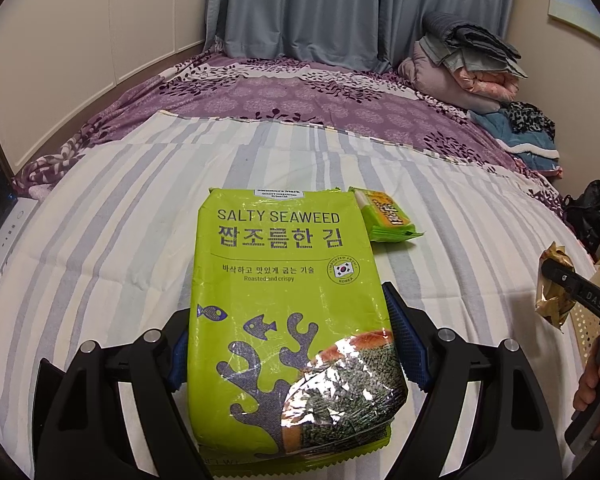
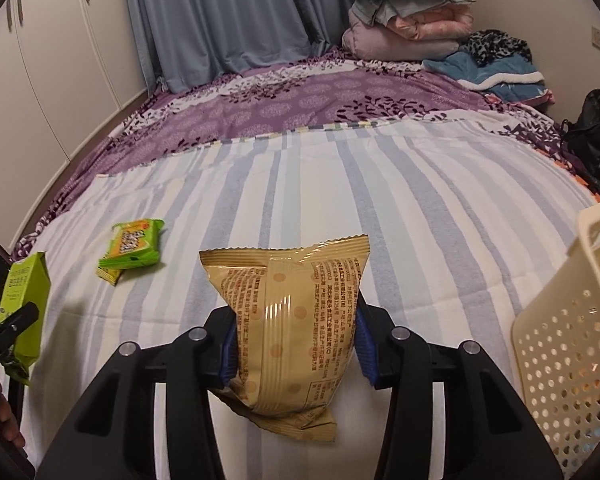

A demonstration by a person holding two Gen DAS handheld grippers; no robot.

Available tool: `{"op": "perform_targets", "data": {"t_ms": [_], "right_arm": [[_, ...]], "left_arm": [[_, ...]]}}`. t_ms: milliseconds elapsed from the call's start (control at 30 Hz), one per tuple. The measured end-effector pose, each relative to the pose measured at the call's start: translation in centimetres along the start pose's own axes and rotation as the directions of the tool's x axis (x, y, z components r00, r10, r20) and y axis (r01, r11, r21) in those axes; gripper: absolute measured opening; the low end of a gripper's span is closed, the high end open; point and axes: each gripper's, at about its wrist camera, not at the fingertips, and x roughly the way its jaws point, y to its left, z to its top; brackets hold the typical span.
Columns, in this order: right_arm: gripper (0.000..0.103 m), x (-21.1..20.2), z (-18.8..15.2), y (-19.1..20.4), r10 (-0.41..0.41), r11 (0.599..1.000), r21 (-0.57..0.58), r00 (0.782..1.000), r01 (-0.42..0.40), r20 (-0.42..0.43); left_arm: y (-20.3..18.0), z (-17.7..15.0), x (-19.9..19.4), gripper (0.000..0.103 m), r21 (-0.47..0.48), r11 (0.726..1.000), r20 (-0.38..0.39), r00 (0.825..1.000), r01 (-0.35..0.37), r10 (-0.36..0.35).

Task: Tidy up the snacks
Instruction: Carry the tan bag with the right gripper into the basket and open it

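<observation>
- Two grippers are each pinching a snack packet above a bed [image 1: 100, 220] covered by a striped sheet.
- Left gripper [image 1: 296, 344]: its jaws press on both long sides of a green salty seaweed pack [image 1: 288, 300], which runs forward between them and stands out well past their tips.
- Right gripper [image 2: 296, 340]: its jaws are clamped on the sides of a tan snack bag [image 2: 292, 320], back face with printed text toward the camera, crimped top edge beyond the tips, bottom hanging below them.
- Beyond the left jaws and just right of the seaweed pack's far corner, a small green-and-orange snack packet [image 1: 384, 216] lies on the sheet; from the right wrist it sits ahead and to the left of the jaws.
- Right of the right jaws, close by, stands a cream perforated plastic basket [image 2: 572, 336].
- Far past both jaws, folded blankets [image 2: 408, 20] are stacked near blue-grey curtains [image 1: 300, 12].
</observation>
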Motion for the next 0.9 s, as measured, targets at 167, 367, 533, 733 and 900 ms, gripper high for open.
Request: {"op": "perform_targets", "data": {"t_ms": [167, 367, 533, 733, 900], "right_arm": [[0.046, -2.9, 0.3, -0.2, 0.010, 1.000, 0.005, 0.998, -0.010, 0.055], [0.046, -5.5, 0.2, -0.5, 0.024, 1.000, 0.011, 0.995, -0.025, 0.099], [0.046, -7.5, -0.1, -0.8, 0.029, 0.999, 0.016, 0.991, -0.031, 0.132], [0.046, -9.4, -0.5, -1.7, 0.009, 0.999, 0.031, 0.988, -0.014, 0.153], [0.046, -10.4, -1.1, -2.8, -0.004, 0.999, 0.052, 0.986, -0.005, 0.166]], "left_arm": [[-0.8, 0.2, -1.5, 0.081, 0.017, 1.000, 0.023, 1.000, 0.008, -0.008], [-1.7, 0.0, -3.2, 0.081, 0.034, 0.999, 0.040, 0.999, 0.020, -0.022], [-2.3, -0.1, -4.3, 0.081, 0.049, 0.998, 0.051, 0.998, 0.026, -0.028], [-3.2, -0.3, -5.2, 0.081, 0.071, 0.997, 0.060, 0.998, 0.028, -0.033], [-3.9, -0.6, -5.8, 0.081, 0.088, 0.995, 0.063, 0.997, 0.038, -0.044]]}}
